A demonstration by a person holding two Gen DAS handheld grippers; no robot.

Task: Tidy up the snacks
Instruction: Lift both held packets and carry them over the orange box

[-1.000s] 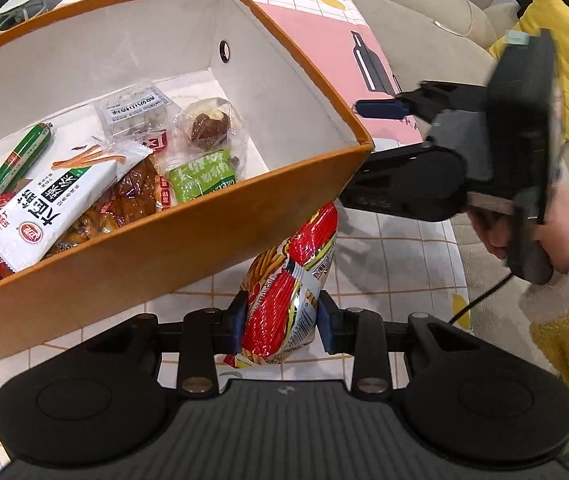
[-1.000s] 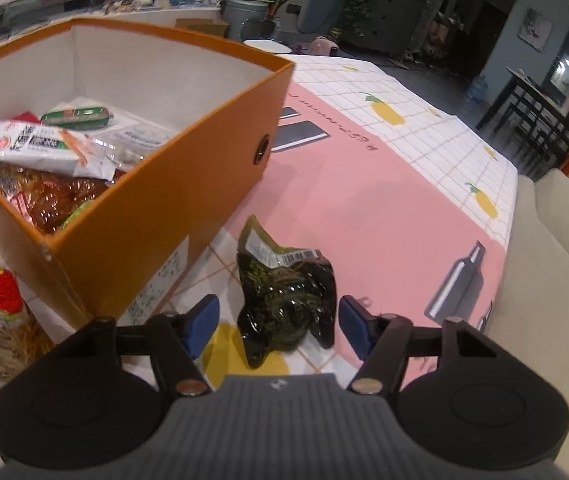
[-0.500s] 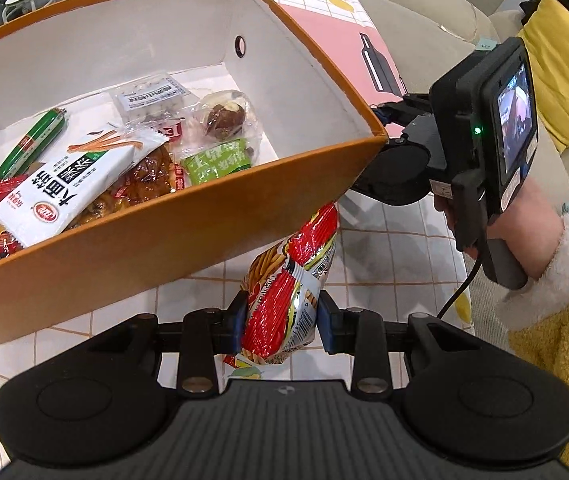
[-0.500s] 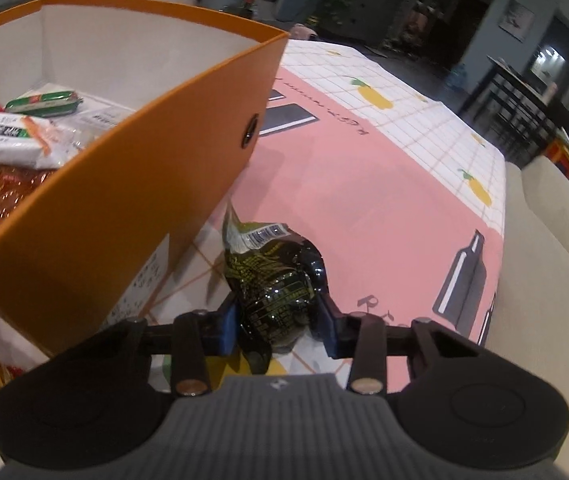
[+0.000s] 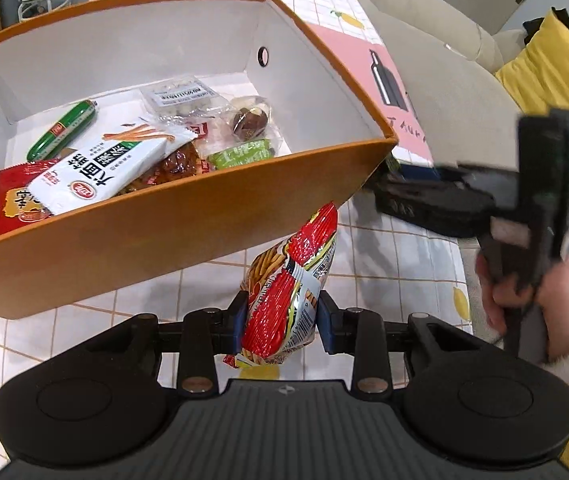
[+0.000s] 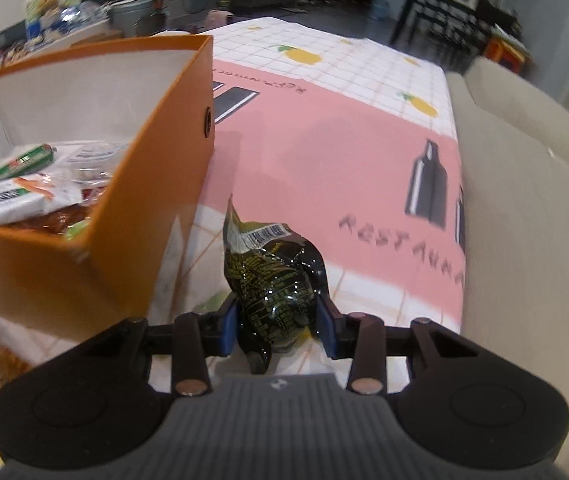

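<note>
Orange cardboard forms the walls of an open box (image 5: 172,216) that fills the upper left of both wrist views; its white floor already holds several packets, among them a green sausage stick (image 5: 62,130) and a white noodle-snack pack (image 5: 96,168). At the lower centre of the left wrist view, the left gripper (image 5: 280,320) is clamped on a red striped snack bag (image 5: 288,288), which hangs just below the box's near wall, outside it.

At the lower centre of the right wrist view, the right gripper (image 6: 278,324) has just been closing its jaws, and its blue pads now press on a dark glossy packet (image 6: 274,280) with a barcode label at its top. That packet sits beside the box's corner, over the checked tablecloth (image 6: 324,64). At the right of the left wrist view, the person's hand (image 5: 524,296) holds the blurred right tool.

Both snacks appear gripped but not yet boxed. To do this step well, each bag probably needs to be raised clear of the orange rim before crossing over it, then released low over a bare patch of floor. Taking turns would likely keep the two tools from colliding.
</note>
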